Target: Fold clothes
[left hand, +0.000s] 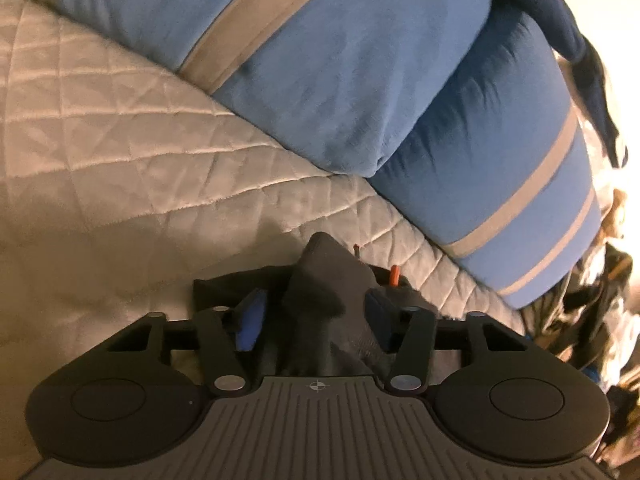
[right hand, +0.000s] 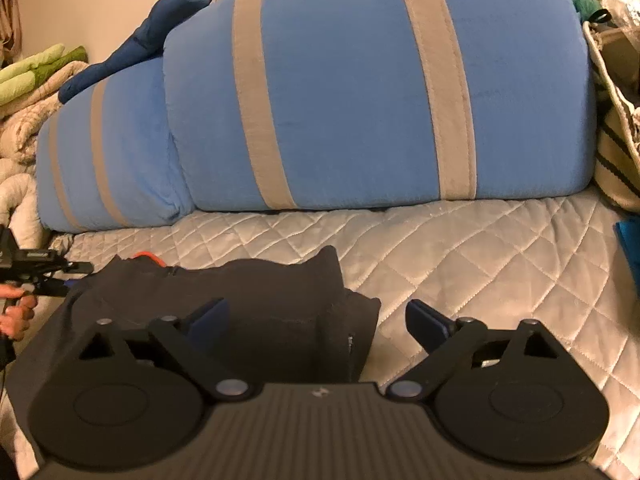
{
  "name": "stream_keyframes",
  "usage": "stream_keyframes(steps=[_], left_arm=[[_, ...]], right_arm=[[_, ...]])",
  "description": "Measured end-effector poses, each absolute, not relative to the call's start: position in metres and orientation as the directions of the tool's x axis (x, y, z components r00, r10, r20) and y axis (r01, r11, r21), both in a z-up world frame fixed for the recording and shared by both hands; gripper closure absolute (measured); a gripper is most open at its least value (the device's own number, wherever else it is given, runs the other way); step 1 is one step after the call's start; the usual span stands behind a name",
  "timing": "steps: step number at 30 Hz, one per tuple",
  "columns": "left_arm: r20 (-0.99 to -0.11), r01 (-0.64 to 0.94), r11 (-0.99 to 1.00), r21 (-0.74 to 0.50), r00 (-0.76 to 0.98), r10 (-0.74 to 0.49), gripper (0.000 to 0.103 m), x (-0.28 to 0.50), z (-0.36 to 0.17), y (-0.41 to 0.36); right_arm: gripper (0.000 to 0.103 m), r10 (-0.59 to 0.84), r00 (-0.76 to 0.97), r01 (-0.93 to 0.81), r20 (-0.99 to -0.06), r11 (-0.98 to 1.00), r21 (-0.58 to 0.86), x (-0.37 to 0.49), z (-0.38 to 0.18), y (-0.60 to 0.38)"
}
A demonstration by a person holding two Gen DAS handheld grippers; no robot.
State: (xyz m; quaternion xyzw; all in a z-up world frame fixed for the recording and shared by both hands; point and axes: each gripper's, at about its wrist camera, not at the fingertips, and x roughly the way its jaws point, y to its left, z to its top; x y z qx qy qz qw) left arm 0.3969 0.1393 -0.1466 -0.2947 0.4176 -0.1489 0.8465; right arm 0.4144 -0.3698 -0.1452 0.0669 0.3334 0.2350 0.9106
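A dark grey garment [right hand: 256,300] lies crumpled on the quilted bedcover [right hand: 480,264], with an orange cord [right hand: 148,257] at its far edge. In the left wrist view a bunched fold of the garment [left hand: 324,288] stands up between the blue pads [left hand: 250,320], and my left gripper [left hand: 314,312] is shut on it. The orange cord [left hand: 394,274] shows just beyond. My right gripper [right hand: 316,320] is open above the garment's right edge, one finger over the cloth and the other over the bare quilt. A hand [right hand: 16,316] holds the left gripper [right hand: 44,266] at the garment's left end.
Two blue pillows with grey stripes [right hand: 352,92] lean along the back of the bed, a navy cloth [right hand: 160,28] draped over them. Green and beige blankets [right hand: 36,76] are piled at the left. A striped bag [right hand: 616,152] stands at the right.
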Motion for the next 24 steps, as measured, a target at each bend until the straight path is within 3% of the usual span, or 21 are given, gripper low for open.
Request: stream_keyframes(steps=[1, 4, 11, 14, 15, 16, 21, 24], left_arm=[[-0.627, 0.001, 0.785, -0.619, 0.602, -0.495, 0.073, 0.399, -0.148, 0.139], [-0.64, 0.001, 0.8, -0.6, 0.6, -0.481, 0.085, 0.4, -0.148, 0.139], [-0.643, 0.026, 0.849, -0.528, 0.641, -0.42, 0.09, 0.393, -0.134, 0.135], [-0.66, 0.046, 0.898, -0.437, 0.662, -0.355, 0.09, 0.39, -0.126, 0.126], [-0.67, 0.051, 0.918, -0.394, 0.668, -0.325, 0.091, 0.389, -0.124, 0.122], [-0.678, 0.056, 0.935, -0.351, 0.674, -0.294, 0.091, 0.387, -0.121, 0.117], [-0.699, 0.087, 0.989, -0.122, 0.7, -0.148, 0.091, 0.38, -0.116, 0.091], [-0.71, 0.087, 0.995, -0.058, 0.697, -0.102, 0.091, 0.381, -0.122, 0.08]], right_arm=[[0.012, 0.469, 0.664, -0.387, -0.582, 0.882, 0.269, 0.415, -0.147, -0.37], [0.021, 0.467, 0.652, -0.398, -0.597, 0.881, 0.255, 0.418, -0.151, -0.368], [0.035, 0.464, 0.642, -0.394, -0.611, 0.883, 0.256, 0.436, -0.164, -0.353], [0.055, 0.452, 0.636, -0.387, -0.625, 0.888, 0.249, 0.444, -0.169, -0.345], [0.078, 0.442, 0.636, -0.38, -0.633, 0.893, 0.242, 0.445, -0.171, -0.342], [0.094, 0.431, 0.636, -0.373, -0.64, 0.898, 0.234, 0.447, -0.173, -0.34], [0.096, 0.354, 0.671, -0.337, -0.652, 0.928, 0.157, 0.442, -0.17, -0.334], [0.096, 0.312, 0.685, -0.326, -0.658, 0.94, 0.105, 0.439, -0.169, -0.329]])
